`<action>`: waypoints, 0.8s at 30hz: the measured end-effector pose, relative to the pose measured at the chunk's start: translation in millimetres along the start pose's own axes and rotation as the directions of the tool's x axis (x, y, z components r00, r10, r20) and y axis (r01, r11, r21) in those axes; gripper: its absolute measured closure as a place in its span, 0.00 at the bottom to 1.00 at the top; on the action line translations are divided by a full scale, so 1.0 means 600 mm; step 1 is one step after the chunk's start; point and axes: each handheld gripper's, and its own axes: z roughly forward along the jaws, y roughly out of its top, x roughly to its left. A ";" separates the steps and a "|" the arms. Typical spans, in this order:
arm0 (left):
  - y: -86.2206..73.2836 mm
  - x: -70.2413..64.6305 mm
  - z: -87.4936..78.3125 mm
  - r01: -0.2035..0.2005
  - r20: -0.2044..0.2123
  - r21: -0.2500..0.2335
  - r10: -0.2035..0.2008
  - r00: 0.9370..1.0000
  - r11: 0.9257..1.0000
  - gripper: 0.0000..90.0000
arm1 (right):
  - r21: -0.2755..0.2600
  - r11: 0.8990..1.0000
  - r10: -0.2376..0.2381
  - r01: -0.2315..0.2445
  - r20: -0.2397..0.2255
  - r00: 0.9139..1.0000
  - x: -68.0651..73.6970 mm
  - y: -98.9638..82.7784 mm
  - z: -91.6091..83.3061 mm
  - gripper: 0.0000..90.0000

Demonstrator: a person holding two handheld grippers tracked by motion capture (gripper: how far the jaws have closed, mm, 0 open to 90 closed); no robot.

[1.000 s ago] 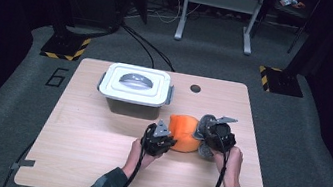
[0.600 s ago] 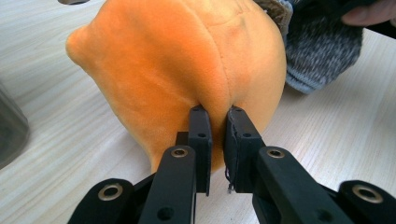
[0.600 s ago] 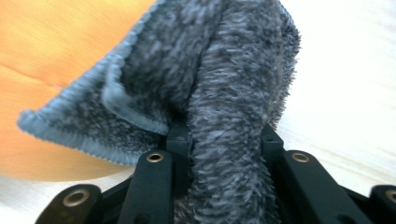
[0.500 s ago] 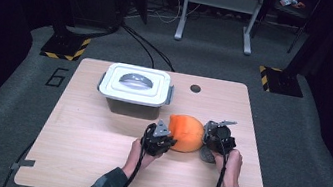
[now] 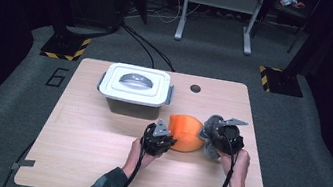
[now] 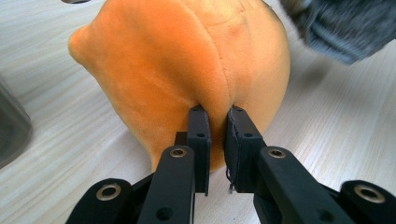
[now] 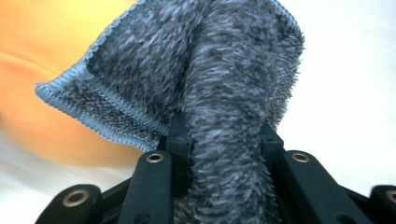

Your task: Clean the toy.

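Note:
An orange plush toy [image 5: 186, 132] lies on the wooden table [image 5: 81, 141] between my two grippers. My left gripper [image 5: 162, 138] is shut on a fold of its orange fabric [image 6: 187, 70] at its left side; the black jaws pinch the plush at its seam [image 6: 217, 109]. My right gripper [image 5: 221, 135] is shut on a grey fuzzy cloth [image 5: 210, 131], just right of the toy. The cloth [image 7: 219, 93], edged with pale blue stitching, bunches up between the jaws with the orange toy [image 7: 42, 60] blurred behind it.
A grey bin with a white latched lid [image 5: 136, 88] stands behind the toy, toward the table's left. A small dark hole [image 5: 195, 88] sits near the far edge. Cables trail from both grippers toward the near edge. Dark stands and floor surround the table.
My right gripper with the grey cloth has shifted a little beside the toy, rising slightly. The left gripper stays in place, still pinching the plush.

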 end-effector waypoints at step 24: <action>-0.012 -0.015 0.014 -0.083 -0.127 0.023 0.085 0.988 0.996 0.71 | 0.005 0.998 -0.054 0.055 -0.068 0.996 0.041 0.026 0.029 0.74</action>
